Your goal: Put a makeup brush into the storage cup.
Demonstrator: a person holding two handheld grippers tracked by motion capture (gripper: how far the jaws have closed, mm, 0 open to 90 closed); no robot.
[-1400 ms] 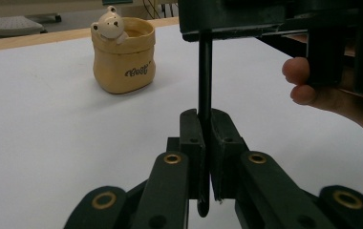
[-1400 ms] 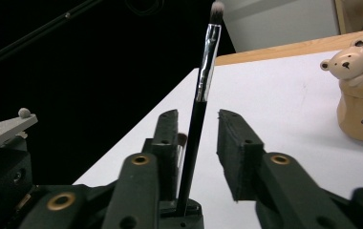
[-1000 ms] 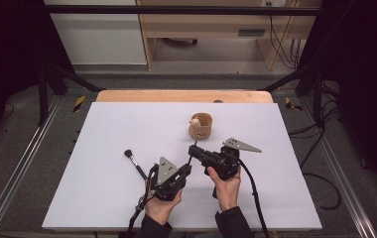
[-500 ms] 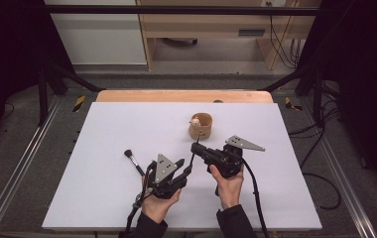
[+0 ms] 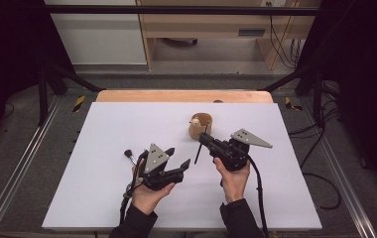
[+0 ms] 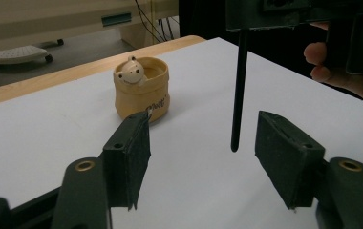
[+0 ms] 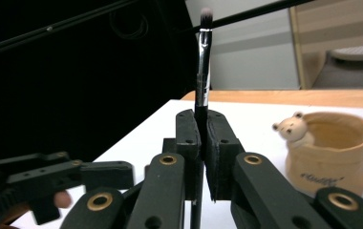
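Brush (image 7: pixel 202 71) upright betw. right claw (image 7: pixel 202 157) pads.

Bright even overhead light, dark surrounds, soft focus

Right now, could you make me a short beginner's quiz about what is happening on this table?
1. True or false: the right tool is clamped on a thin makeup brush, bristles pointing up.
2. Which thing stands just beyond that brush? A) a glass bottle B) a tan pot with a small bear on its rim C) a metal tin
3. Fill in: the left tool's jaws stand ____, with nothing between the pads.

Key
1. True: the handle runs between the shut jaws and the brush stands upright.
2. B: the tan pot stands on the white table.
3. Open. A second brush lies on the table beside the left hand.
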